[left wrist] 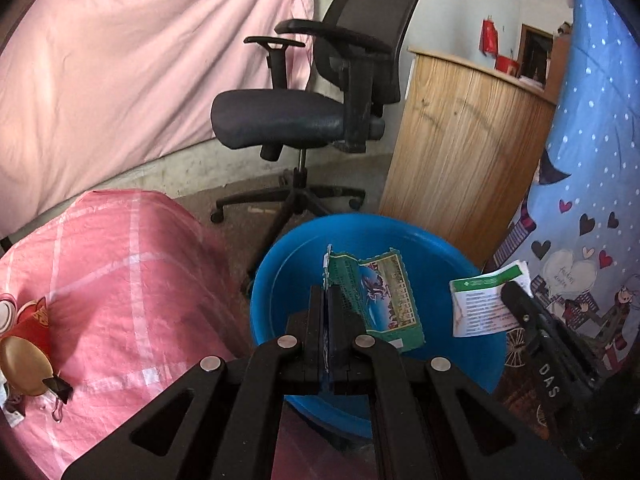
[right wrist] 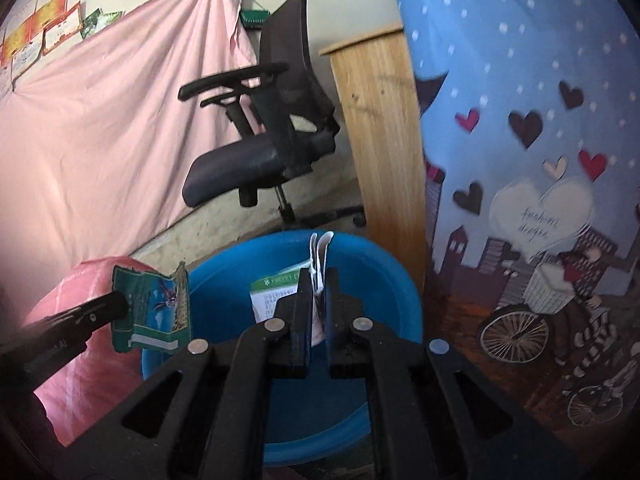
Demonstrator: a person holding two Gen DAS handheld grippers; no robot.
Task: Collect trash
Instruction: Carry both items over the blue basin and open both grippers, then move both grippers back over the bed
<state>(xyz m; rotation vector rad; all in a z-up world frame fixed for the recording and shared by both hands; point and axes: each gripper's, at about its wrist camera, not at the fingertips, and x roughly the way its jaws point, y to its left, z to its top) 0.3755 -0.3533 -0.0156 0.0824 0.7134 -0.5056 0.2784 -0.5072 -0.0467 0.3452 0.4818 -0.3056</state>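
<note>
The left gripper [left wrist: 327, 300] pinches a green wrapper [left wrist: 376, 300], the right gripper [right wrist: 318, 280] a folded white leaflet [right wrist: 318, 256]; the blue basin [left wrist: 448, 248] lies directly below both

Blue basin [left wrist: 448, 248] lies open above, hemmed by office chair [left wrist: 304, 120] and wooden cabinet [left wrist: 460, 152].

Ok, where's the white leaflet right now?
The white leaflet is pinched in the right gripper, held above the blue basin. In the left wrist view it shows at the right, beside the green wrapper in the left gripper.
</note>
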